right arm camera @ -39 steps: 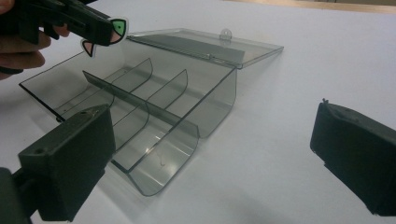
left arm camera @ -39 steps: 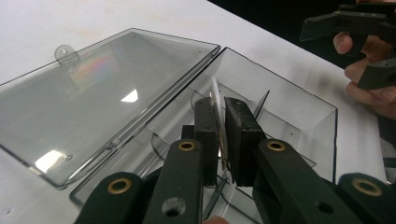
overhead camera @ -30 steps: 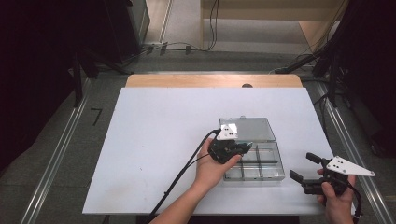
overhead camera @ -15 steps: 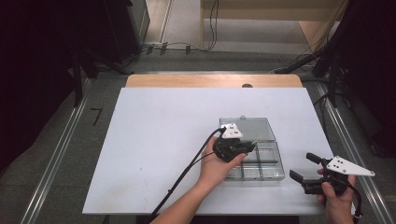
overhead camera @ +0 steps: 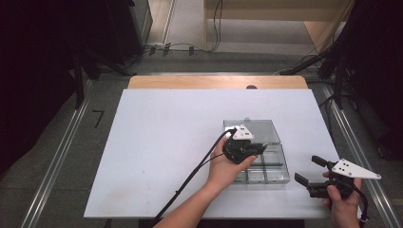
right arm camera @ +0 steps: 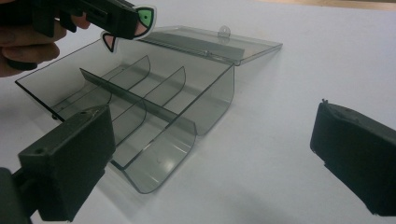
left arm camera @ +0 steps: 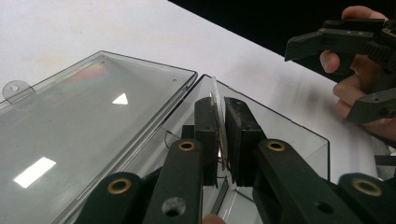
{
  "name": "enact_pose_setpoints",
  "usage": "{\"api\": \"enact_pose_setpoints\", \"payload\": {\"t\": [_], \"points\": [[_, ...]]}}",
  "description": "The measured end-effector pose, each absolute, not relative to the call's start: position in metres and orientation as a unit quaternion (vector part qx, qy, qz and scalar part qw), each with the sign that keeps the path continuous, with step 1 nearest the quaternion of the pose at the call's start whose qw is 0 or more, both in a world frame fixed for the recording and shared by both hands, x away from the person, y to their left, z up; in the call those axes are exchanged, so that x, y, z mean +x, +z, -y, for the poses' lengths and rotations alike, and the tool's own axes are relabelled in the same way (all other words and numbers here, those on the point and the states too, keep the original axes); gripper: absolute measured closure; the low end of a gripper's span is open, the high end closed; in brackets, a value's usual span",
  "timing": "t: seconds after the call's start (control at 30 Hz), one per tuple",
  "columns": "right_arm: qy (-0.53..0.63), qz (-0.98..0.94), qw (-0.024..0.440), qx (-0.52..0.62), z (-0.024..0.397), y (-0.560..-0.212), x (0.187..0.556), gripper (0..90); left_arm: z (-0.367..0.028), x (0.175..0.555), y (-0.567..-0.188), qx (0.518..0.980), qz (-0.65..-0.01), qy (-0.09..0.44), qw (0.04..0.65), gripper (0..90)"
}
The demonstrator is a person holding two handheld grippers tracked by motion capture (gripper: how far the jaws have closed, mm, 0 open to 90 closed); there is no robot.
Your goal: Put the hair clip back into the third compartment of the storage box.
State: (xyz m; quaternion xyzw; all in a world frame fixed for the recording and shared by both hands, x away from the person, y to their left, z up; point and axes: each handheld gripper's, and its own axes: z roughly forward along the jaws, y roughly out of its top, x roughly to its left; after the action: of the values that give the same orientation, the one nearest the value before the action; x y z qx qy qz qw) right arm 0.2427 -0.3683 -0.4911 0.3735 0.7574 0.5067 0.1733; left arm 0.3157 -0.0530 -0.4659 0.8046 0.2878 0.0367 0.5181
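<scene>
On the white table [overhead camera: 166, 142], left to right in the high view, the person's left hand [overhead camera: 223, 166] comes first, reaching in from the lower edge with the left gripper [overhead camera: 248, 149] held over the clear plastic box [overhead camera: 273, 164]. This gripper's fingers [left arm camera: 205, 126] are nearly pressed together and pinch a thin flat sticker [left arm camera: 218, 116] edge-on between the pads; in the right gripper view the same sticker [right arm camera: 142, 21] sticks out past the fingertips and shows a white edge with green and pink print. The sticker hangs above the open tray of the box, near its far side and clear of the bottom. The box sits on the right half of the table, its lid [overhead camera: 252, 129] swung fully open and lying flat on the far side, with a small hanging tab [left arm camera: 14, 88] at its edge. Inside the tray, thin clear dividers [right arm camera: 140, 100] split it into several compartments, one long wall crossed by shorter curved ones. Farther right, just beside the near right corner of the box, the right hand [overhead camera: 342, 202] holds the right gripper [overhead camera: 311, 170] above the table, its fingers [right arm camera: 70, 158] spread wide with nothing between them, pointing toward the box.
</scene>
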Motion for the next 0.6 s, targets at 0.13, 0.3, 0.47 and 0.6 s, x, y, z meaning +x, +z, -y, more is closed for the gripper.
{"api": "enact_pose_setpoints", "payload": {"t": [0.13,0.3,0.47,0.6], "points": [[0.506,-0.758,0.174,0.373,0.3682,-0.4913,0.2429,0.0,0.0569,0.3158,-0.4662,0.808,-0.286,0.038,0.513,82.8],[0.504,-0.760,0.174,0.372,0.3682,-0.4915,0.2431,0.0,0.0606,0.3169,-0.4660,0.813,-0.282,0.040,0.507,82.7],[0.504,-0.760,0.175,0.371,0.3681,-0.4916,0.2432,0.0,0.0607,0.3177,-0.4648,0.814,-0.281,0.039,0.507,82.7],[0.504,-0.760,0.175,0.372,0.3681,-0.4915,0.2431,0.0,0.0623,0.3164,-0.4620,0.811,-0.278,0.036,0.514,82.7]]}}
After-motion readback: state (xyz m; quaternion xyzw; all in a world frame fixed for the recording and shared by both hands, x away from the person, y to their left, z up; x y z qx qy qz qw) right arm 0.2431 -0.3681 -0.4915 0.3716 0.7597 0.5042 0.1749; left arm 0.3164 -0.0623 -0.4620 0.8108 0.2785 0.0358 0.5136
